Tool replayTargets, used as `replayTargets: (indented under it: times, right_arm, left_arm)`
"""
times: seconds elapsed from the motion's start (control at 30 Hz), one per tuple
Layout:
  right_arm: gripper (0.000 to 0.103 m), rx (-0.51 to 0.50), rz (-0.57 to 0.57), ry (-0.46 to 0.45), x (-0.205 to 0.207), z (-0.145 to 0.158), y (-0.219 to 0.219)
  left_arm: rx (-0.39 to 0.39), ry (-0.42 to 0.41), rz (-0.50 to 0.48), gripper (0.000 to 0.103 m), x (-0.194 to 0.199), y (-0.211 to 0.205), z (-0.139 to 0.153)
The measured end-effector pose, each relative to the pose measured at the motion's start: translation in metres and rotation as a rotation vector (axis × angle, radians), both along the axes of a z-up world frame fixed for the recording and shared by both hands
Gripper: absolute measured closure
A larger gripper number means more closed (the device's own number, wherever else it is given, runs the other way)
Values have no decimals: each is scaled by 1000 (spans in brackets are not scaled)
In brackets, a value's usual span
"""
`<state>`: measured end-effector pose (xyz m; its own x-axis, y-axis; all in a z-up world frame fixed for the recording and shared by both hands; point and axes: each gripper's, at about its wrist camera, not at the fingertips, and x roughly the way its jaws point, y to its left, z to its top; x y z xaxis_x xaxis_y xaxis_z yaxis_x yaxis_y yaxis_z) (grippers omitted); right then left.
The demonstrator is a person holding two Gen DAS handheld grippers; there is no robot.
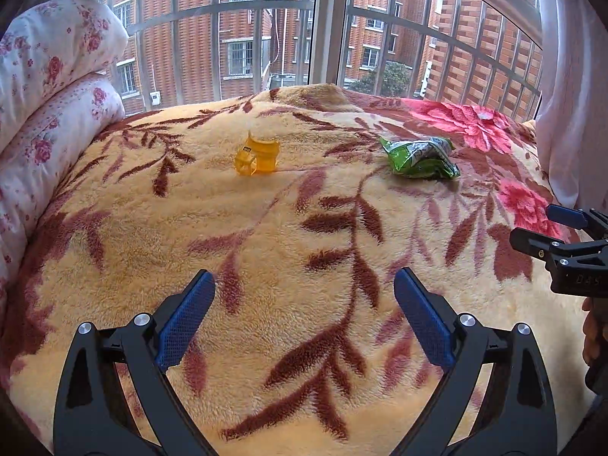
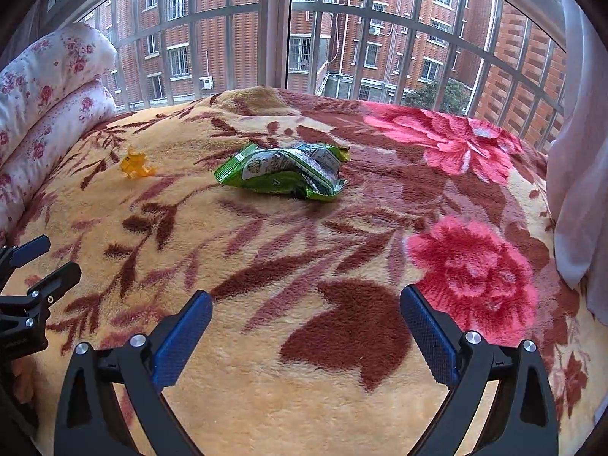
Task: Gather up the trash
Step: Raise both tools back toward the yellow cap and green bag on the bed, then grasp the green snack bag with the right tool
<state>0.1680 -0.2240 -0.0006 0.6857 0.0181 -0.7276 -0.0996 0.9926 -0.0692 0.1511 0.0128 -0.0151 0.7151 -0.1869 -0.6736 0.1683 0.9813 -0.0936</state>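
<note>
Tools: left tool (image 1: 304, 300), right tool (image 2: 306, 319) wide open, empty; crinkled green wrapper (image 2: 283, 171) on plush blanket (image 2: 266, 380).

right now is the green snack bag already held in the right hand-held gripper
No, the green snack bag lies on the blanket well ahead of the right hand-held gripper, whose fingers are spread wide with nothing between them.

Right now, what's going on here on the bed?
A person holds two grippers above a flowered blanket on a bed by a window. Both the left gripper and the right gripper are open and empty. Two pieces of trash lie ahead, untouched: a green snack bag and, to its left, a yellow plastic piece. Nothing has been picked up yet.
</note>
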Motion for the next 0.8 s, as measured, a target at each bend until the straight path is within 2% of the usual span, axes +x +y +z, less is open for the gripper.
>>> replayTargets:
  times: [0.17, 0.47, 0.57, 0.7, 0.8]
  right_arm:
    - [6, 2, 12, -4, 46, -13, 7]
    - [6, 121, 31, -4, 116, -16, -6]
    - [6, 106, 120, 14, 127, -14, -6]
    - [5, 10, 279, 22, 136, -9, -11]
    - [6, -2, 342, 60, 152, -10, -19]
  left_arm:
    - [-99, 47, 18, 10, 11, 14, -13]
    - [-151, 75, -9, 10, 16, 18, -22]
    - [-166, 77, -14, 10, 15, 19, -22]
    - [-168, 76, -24, 10, 15, 19, -22]
    - [-172, 74, -32, 10, 15, 18, -22]
